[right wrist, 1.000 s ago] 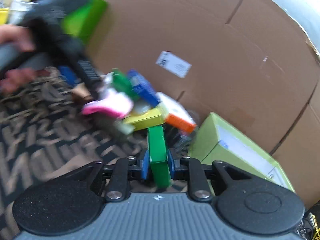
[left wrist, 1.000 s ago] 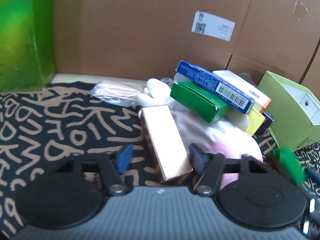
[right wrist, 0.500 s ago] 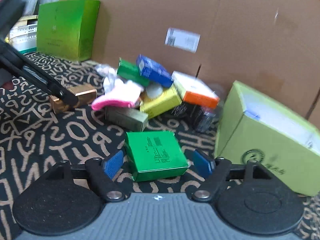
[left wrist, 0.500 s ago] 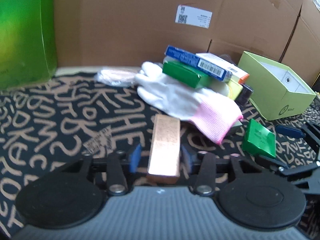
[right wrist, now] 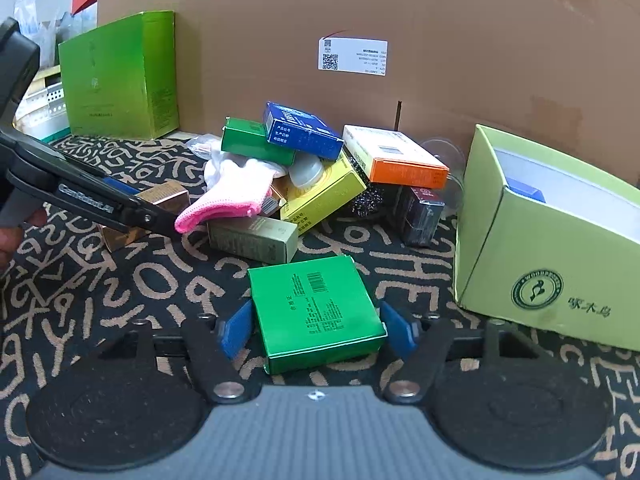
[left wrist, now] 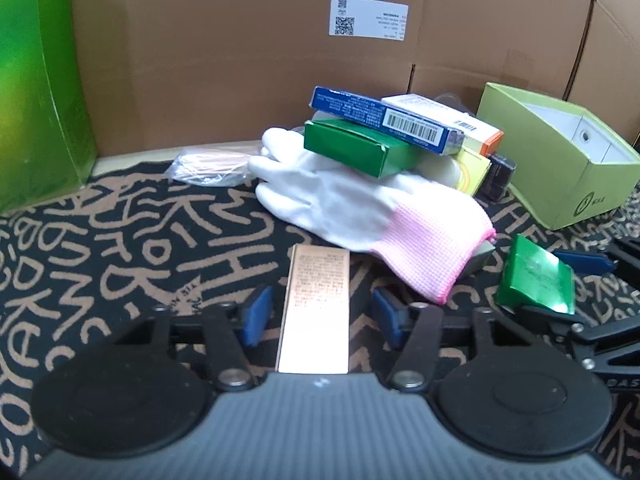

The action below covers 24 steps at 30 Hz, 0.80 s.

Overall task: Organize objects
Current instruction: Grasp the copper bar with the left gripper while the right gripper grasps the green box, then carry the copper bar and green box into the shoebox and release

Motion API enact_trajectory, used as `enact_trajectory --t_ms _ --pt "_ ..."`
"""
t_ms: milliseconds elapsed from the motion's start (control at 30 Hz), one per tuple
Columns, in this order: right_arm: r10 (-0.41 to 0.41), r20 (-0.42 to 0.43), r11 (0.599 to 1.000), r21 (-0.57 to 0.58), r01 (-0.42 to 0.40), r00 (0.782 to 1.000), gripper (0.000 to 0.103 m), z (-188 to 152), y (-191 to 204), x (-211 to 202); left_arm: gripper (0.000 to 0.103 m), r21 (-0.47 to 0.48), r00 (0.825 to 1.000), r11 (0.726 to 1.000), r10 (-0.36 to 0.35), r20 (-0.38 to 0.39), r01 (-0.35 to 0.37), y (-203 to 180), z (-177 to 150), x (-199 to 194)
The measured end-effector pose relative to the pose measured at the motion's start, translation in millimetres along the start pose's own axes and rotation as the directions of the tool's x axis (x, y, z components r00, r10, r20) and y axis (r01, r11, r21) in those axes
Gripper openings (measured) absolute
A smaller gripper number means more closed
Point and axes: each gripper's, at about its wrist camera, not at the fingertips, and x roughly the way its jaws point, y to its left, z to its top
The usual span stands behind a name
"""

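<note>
My left gripper [left wrist: 318, 314] is open, its blue pads apart on either side of a long copper box [left wrist: 316, 308] that lies flat on the patterned cloth. My right gripper [right wrist: 316, 326] is open around a flat green box [right wrist: 314, 314] lying on the cloth; the pads do not touch it. That green box also shows in the left wrist view [left wrist: 536, 276]. Behind lies a pile: a white and pink glove [left wrist: 372, 204], a green box [left wrist: 360, 148], a blue box [left wrist: 384, 120], an orange and white box [right wrist: 394, 158] and a yellow box [right wrist: 320, 196].
An open light-green box [right wrist: 548, 248] stands at the right with a blue item inside. A tall green box [right wrist: 120, 76] stands at the back left. A cardboard wall [left wrist: 240, 48] closes the back. A small olive box [right wrist: 252, 238] and a dark box [right wrist: 420, 216] lie by the pile.
Both grippers have opened and drawn back. The copper box and the flat green box now lie released on the cloth between the open pads.
</note>
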Motion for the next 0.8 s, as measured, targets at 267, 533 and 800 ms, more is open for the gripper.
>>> enact_trajectory --t_ms 267,533,800 --pt "0.008 0.053 0.999 0.043 -0.011 0.999 0.071 -7 1 -27 0.03 -0.004 1.0 1.0 -0.014 -0.006 0.013 0 -10 -18" --pt "-0.033 0.169 0.997 0.069 0.022 0.985 0.071 -4 -10 -72 0.03 0.06 0.992 0.995 -0.083 0.1 0.077 -28 -4 -76" --pt "-0.209 0.263 0.976 0.109 0.187 0.942 0.071 14 -63 -111 0.03 0.146 0.946 0.96 -0.264 0.189 0.239 -95 48 -98"
